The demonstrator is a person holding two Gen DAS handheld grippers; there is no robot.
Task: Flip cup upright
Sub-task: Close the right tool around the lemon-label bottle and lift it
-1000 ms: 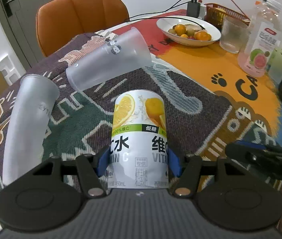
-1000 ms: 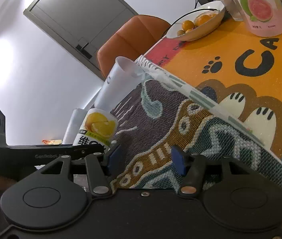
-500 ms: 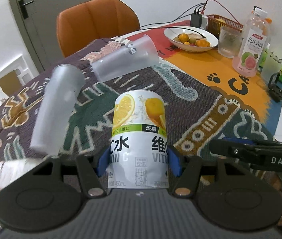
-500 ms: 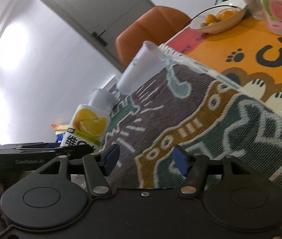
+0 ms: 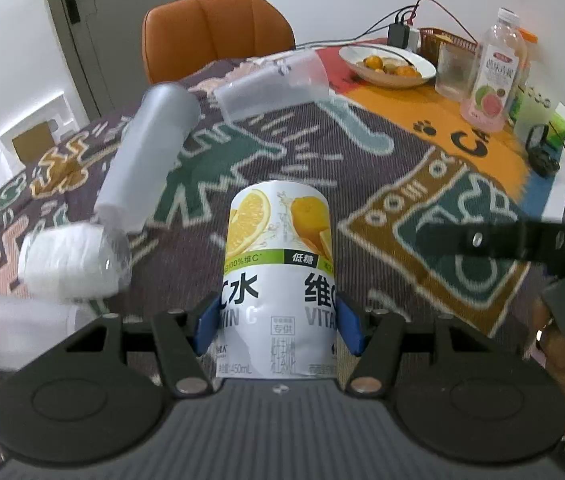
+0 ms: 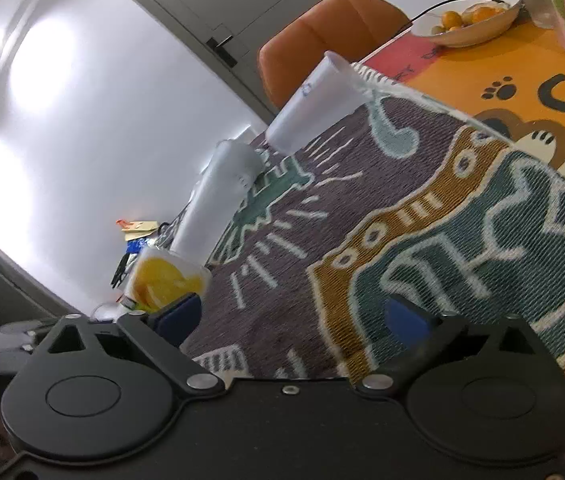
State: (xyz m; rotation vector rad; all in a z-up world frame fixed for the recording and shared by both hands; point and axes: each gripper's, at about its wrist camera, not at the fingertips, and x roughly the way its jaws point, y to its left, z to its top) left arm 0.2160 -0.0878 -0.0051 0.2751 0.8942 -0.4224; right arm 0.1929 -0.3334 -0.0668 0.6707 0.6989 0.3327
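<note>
My left gripper (image 5: pixel 278 326) is shut on a white cup with orange and lemon print (image 5: pixel 280 280) and holds it above the patterned cloth (image 5: pixel 362 184). The same cup shows at the left of the right wrist view (image 6: pixel 166 280). Two frosted cups lie on their sides on the cloth: a wide one at the back (image 5: pixel 272 88) (image 6: pixel 314 104) and a tall one to the left (image 5: pixel 150 156) (image 6: pixel 222 200). A white cup (image 5: pixel 70 258) lies at the near left. My right gripper (image 6: pixel 294 316) is open and empty, close above the cloth.
A bowl of oranges (image 5: pixel 388 66), a glass (image 5: pixel 452 72), a guava drink bottle (image 5: pixel 490 76) and a basket (image 5: pixel 444 38) stand at the back right on the orange mat. An orange chair (image 5: pixel 218 32) stands behind the table. A black clamp (image 5: pixel 540 152) sits near the right edge.
My left gripper has pulled back and risen with the printed cup, so more of the table shows. My right gripper has tilted and swung, and now looks further over the cloth.
</note>
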